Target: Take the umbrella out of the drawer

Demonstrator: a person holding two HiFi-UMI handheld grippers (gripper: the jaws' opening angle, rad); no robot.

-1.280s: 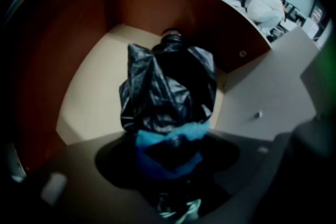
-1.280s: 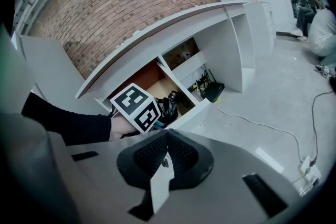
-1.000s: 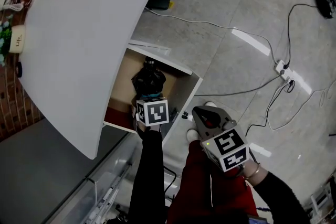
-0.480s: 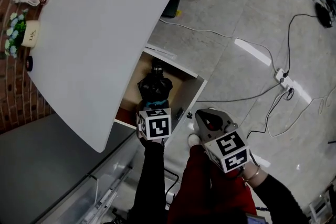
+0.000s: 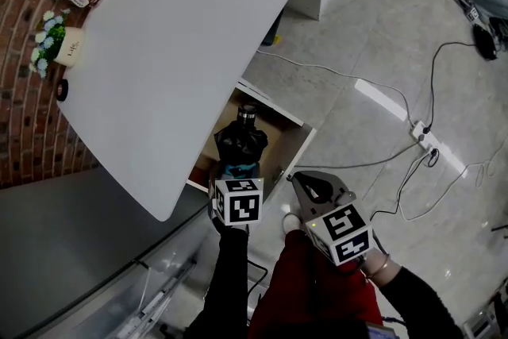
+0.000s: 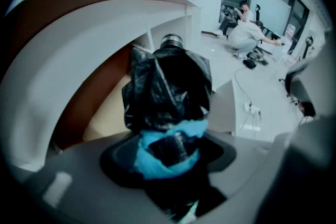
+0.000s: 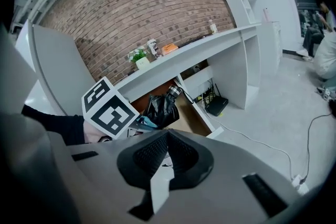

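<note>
Lift-out step: left gripper (image 5: 238,171) jaws clamped on the umbrella (image 5: 240,140), above the open drawer (image 5: 295,140). Right gripper (image 5: 311,185) jaws together, empty. Next move probably calls for clearing the bench (image 5: 198,28) edge.

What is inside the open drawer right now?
Bare tan floor shows in the drawer. The umbrella, held by the left gripper, overlaps its opening. The desk top covers the rest, so anything there is hidden.

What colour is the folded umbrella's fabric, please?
Black folded umbrella; clearest in left gripper view.
</note>
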